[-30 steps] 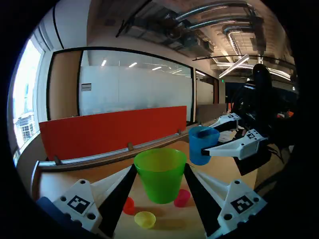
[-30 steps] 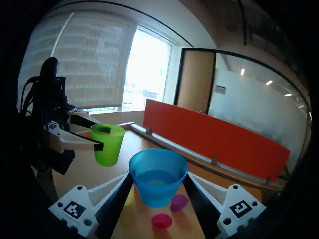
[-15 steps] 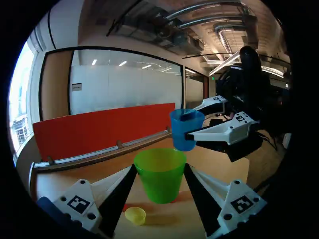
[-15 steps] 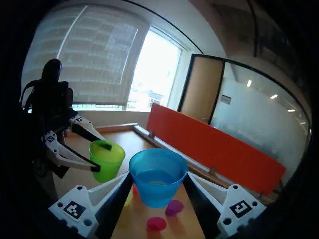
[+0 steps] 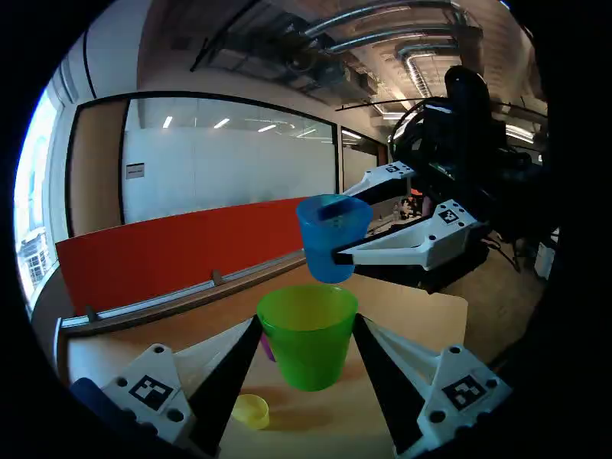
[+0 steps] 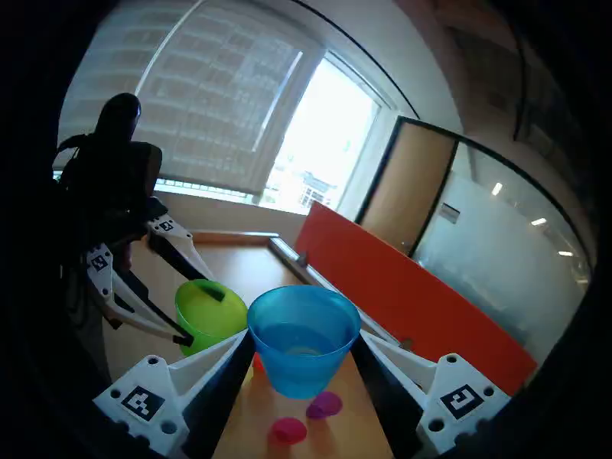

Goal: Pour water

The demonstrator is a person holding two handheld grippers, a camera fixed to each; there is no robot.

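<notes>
In the left gripper view, my left gripper (image 5: 307,321) is shut on an upright green cup (image 5: 307,348) above the wooden table (image 5: 405,306). Farther off, the right gripper (image 5: 334,229) holds a blue cup (image 5: 329,241) just above and beyond the green cup's rim. In the right gripper view, my right gripper (image 6: 304,340) is shut on the blue cup (image 6: 304,359), which stands upright with water (image 6: 294,342) in its bottom. The green cup (image 6: 203,317) sits low to its left, clamped by the left gripper (image 6: 200,315).
Small cups lie on the table below: a yellow one (image 5: 251,410), a purple one (image 5: 266,349), a pink one (image 6: 289,429) and a magenta one (image 6: 326,404). A red partition (image 5: 176,249) lines the table's far edge. A person's dark figure (image 6: 115,183) stands behind the left gripper.
The blue cup has moved up and across until it is over the green cup's far rim. Both cups stay upright. The green cup now sits closer beside the blue one.
</notes>
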